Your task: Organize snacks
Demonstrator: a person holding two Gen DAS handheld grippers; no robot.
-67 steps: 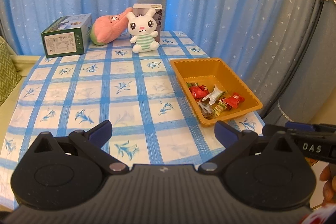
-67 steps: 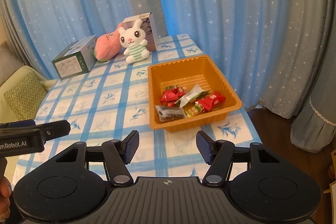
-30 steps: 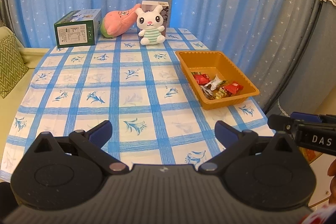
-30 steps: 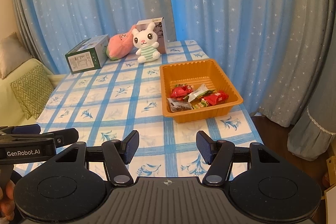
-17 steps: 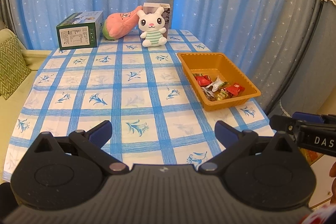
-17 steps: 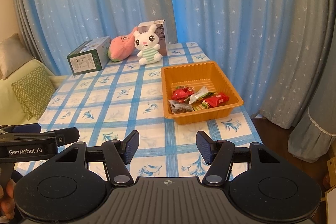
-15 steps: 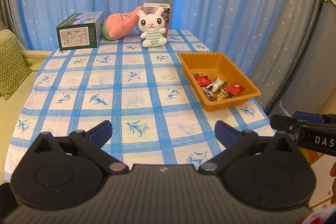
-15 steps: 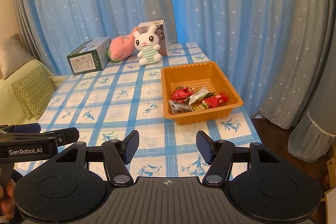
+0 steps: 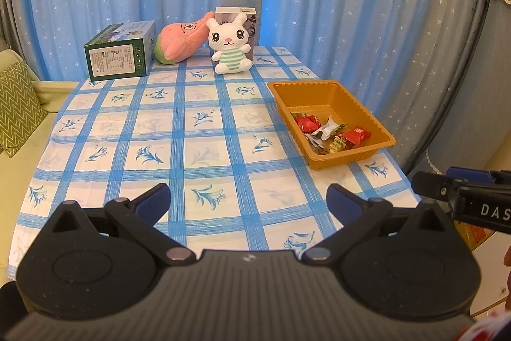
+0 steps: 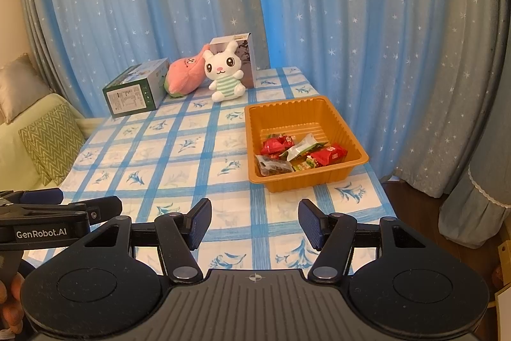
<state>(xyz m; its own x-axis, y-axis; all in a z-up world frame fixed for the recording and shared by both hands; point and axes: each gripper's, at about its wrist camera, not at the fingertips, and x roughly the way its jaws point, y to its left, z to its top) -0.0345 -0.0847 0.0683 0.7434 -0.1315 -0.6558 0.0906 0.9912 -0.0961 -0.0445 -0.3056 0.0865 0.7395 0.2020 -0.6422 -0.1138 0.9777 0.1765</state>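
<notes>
An orange tray [image 9: 321,85] [image 10: 349,135] sits at the right side of the blue-checked table. Several wrapped snacks lie in its near half: a red pack [image 10: 329,156], a white-green pack [image 10: 303,146], a dark pack [image 10: 273,166], and red candies [image 9: 308,123]. My left gripper [image 9: 248,201] is open and empty, held above the table's near edge. My right gripper [image 10: 255,224] is open and empty, also at the near edge, short of the tray. Each gripper shows at the side of the other's view.
At the far end stand a green box [image 9: 119,55], a pink plush [image 9: 180,39], a white bunny toy [image 9: 230,45] and a grey carton [image 9: 249,21]. Blue starred curtains hang behind. A sofa with a green cushion [image 10: 52,138] is at left.
Both grippers have drawn back from the table and tray, so more tablecloth shows. In the last half second they have hardly moved. Both stay open.
</notes>
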